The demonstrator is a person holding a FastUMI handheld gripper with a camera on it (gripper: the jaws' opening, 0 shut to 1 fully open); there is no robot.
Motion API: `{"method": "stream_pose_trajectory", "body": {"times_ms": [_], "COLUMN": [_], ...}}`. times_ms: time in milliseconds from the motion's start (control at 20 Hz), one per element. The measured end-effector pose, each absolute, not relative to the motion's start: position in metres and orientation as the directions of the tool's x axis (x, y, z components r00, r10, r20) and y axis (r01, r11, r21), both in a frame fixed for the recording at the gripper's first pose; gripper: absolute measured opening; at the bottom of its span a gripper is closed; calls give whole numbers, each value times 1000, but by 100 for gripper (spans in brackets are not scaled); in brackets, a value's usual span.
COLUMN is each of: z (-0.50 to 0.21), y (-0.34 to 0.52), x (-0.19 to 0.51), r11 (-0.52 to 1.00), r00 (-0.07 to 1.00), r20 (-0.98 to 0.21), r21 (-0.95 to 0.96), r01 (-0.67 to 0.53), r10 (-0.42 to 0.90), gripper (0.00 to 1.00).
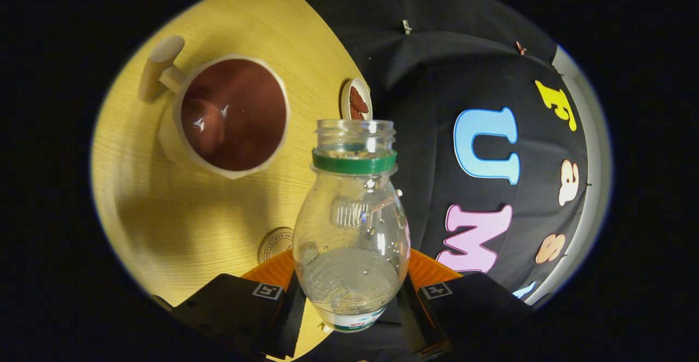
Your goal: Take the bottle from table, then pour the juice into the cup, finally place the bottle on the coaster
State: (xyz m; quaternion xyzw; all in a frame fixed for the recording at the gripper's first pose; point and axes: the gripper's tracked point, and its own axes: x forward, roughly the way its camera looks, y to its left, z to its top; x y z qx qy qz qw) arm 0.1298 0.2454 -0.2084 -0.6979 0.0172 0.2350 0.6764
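The bottle (352,225), uncapped, is held clamped between the jaws at lower centre. Pouring is judged pending; tilting toward the cup (232,116), upper left, is required.

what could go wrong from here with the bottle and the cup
The open bottle sits between the gripper fingers, tilted, its mouth beside the cup rather than over it, so liquid could land on the table. The fingers hold only the bottle's lower body, so the smooth plastic may slip or swing. The coaster lies close under the bottle, so judging the set-down spot could be hard.
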Motion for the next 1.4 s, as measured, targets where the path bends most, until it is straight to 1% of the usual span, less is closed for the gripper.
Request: {"method": "stream_pose_trajectory", "body": {"times_ms": [800, 1250, 1400], "z": [-216, -213, -210], "y": [246, 246, 249], "x": [134, 141, 141], "r11": [-258, -323, -354], "r00": [894, 896, 896], "r20": [-352, -337, -320], "r21": [-924, -915, -913], "r01": [-283, -240, -204], "r10": [277, 289, 309], "gripper": [76, 76, 76]}}
